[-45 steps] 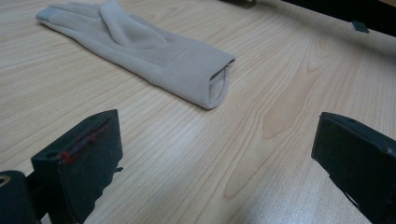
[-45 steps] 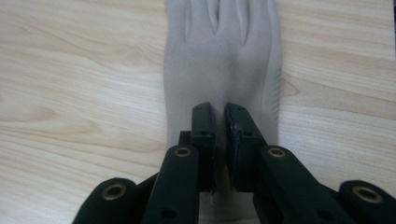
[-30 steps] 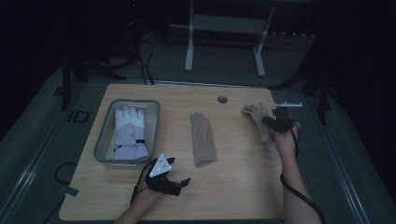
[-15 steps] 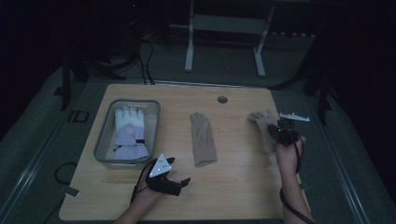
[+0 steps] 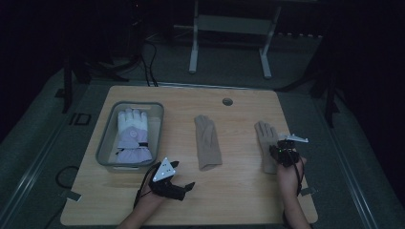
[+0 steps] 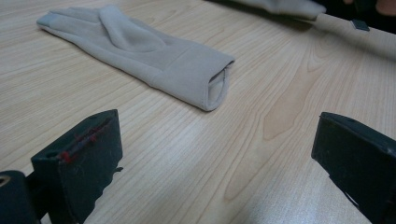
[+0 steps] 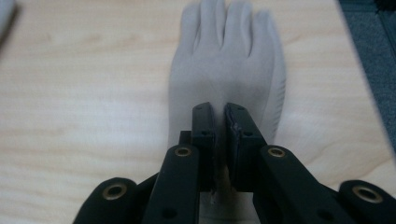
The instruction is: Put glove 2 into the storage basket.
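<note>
The right tool pinches the cuff end of a beige glove lying flat near the counter's right edge, fingers pointing toward the far edge. The left tool rests wide open near the near edge. A second beige glove lies mid-counter; a grey bin holds a lilac-and-white glove. The light wood counter stands in a dark room.

On the table, a bin holding a glove lies left of two flat gloves.
</note>
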Motion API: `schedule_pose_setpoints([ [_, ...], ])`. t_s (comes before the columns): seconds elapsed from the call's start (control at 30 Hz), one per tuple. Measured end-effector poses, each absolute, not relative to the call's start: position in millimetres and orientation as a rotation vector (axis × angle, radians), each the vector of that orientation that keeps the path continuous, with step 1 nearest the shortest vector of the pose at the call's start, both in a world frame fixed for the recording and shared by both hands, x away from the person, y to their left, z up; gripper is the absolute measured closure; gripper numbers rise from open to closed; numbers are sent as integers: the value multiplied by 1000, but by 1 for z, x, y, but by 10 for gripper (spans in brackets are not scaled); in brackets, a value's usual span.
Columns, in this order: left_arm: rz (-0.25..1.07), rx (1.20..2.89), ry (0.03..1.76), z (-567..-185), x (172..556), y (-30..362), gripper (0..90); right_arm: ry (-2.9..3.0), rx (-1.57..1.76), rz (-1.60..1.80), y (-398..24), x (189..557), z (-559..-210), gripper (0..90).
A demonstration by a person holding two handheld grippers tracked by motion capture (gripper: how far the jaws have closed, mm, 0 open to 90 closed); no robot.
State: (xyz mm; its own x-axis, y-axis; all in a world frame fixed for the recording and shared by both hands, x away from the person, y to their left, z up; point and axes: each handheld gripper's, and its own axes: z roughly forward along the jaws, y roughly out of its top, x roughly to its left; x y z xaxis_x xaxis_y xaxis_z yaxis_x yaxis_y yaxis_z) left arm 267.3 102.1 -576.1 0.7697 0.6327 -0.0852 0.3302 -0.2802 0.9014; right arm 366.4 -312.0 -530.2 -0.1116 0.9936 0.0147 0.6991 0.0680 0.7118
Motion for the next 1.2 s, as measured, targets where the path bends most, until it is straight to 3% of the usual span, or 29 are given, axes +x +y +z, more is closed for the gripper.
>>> schedule_pose_setpoints([
  [0.37,356,1894,730,-576,267,101,21,1889,1667,793,-309,359,-551,758],
  [0.47,357,1893,729,-576,267,101,21,1891,1674,810,-310,358,-551,711],
  [0.5,354,1893,730,-576,267,101,21,1891,1694,826,-309,357,-550,653],
  [0.63,352,1897,729,-576,267,101,21,1908,1719,884,-308,357,-546,603],
  [0.97,348,1895,727,-576,267,101,21,2016,1402,916,-322,367,-516,536],
  [1.2,346,1897,726,-576,268,101,21,2126,1308,852,-330,385,-521,492],
])
